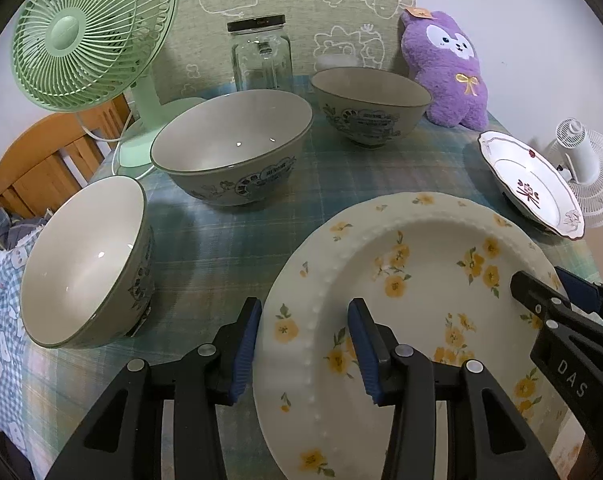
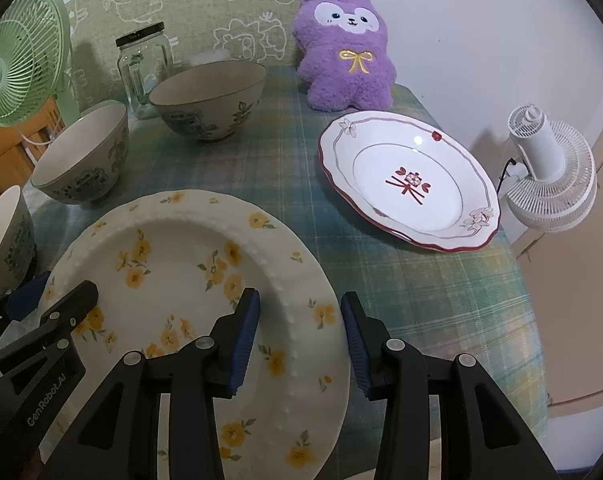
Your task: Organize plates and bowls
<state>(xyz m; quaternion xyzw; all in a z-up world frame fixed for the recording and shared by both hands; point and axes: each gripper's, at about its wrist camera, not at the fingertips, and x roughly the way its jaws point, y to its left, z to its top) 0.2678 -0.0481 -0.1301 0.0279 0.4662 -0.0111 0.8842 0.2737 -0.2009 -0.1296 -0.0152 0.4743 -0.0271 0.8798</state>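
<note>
A cream plate with yellow flowers [image 1: 413,280] [image 2: 173,280] lies on the plaid cloth near the front. My left gripper [image 1: 305,344] [image 2: 53,296] is open and straddles the plate's left rim, one finger outside and one over the plate. My right gripper [image 2: 301,340] [image 1: 553,292] is open the same way across the right rim. No pad presses on the plate. Three grey-green bowls stand upright: one at the left [image 1: 85,264] [image 2: 5,236], a large one in the middle [image 1: 233,148] [image 2: 81,156] and one at the back [image 1: 371,108] [image 2: 209,100]. A white plate with a red rim [image 1: 533,184] [image 2: 409,180] lies at the right.
At the back stand a green fan [image 1: 89,32], a glass jar [image 1: 261,56] and a purple plush toy [image 2: 345,60]. A small white fan [image 2: 549,172] sits past the table's right edge. A wooden chair [image 1: 41,160] is at the left.
</note>
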